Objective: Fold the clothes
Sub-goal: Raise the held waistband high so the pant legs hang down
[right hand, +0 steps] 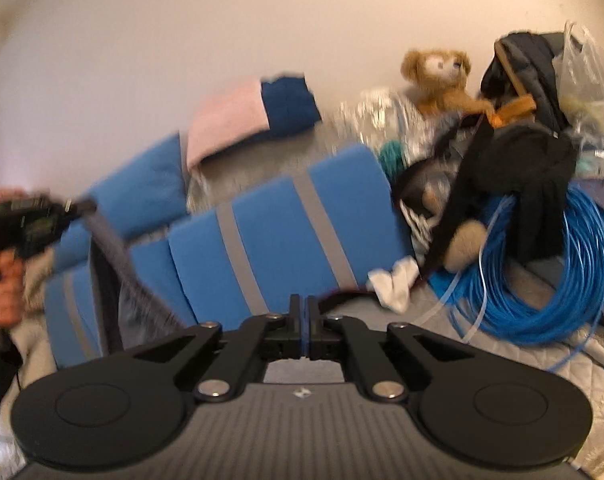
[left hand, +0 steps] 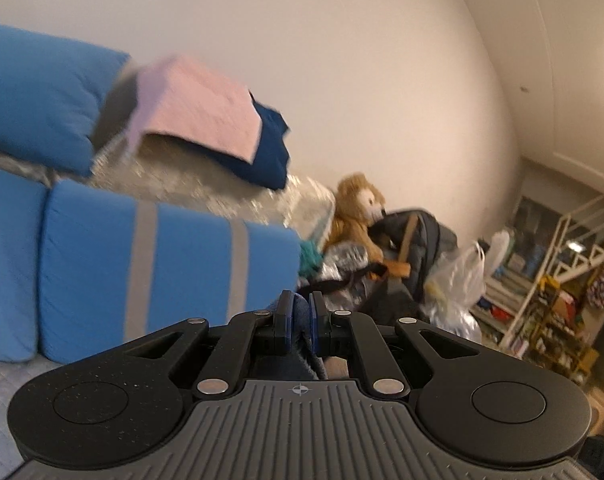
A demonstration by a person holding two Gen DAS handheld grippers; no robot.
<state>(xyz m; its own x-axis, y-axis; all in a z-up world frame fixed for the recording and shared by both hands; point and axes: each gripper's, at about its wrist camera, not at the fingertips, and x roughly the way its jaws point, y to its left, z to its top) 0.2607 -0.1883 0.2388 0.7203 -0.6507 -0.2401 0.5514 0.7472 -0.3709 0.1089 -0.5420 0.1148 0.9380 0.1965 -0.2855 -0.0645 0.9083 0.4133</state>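
A: Evidently the left gripper is clamped on a fold of blue-grey knit cloth, the fabric bunched between its two blue pads. From the right wrist view that same dark garment hangs down from the left tool, which the person's hand holds up at the far left, in front of the blue cushions with grey stripes.

B: And the right gripper?

A: Its jaws are pressed together. A thin blue line shows between them, but whether that is a cloth edge or only the pads, the view does not settle.

B: How should the step go well, then?

A: The garment looks lifted clear of the grey quilted bed, so a sound fold would call for the two grippers to hold matching corners level, let the cloth drop straight, and lay it flat on the bare quilt rather than on the coiled blue cable or the crumpled white cloth. Both frames are blurred, so steady hands would matter.

B: Anything folded nearby?

A: A pink towel lies on a navy folded garment behind the cushions, near the brown plush lion.

B: Any writing?

A: None legible; only a small crosshair mark on each tool's grey body.
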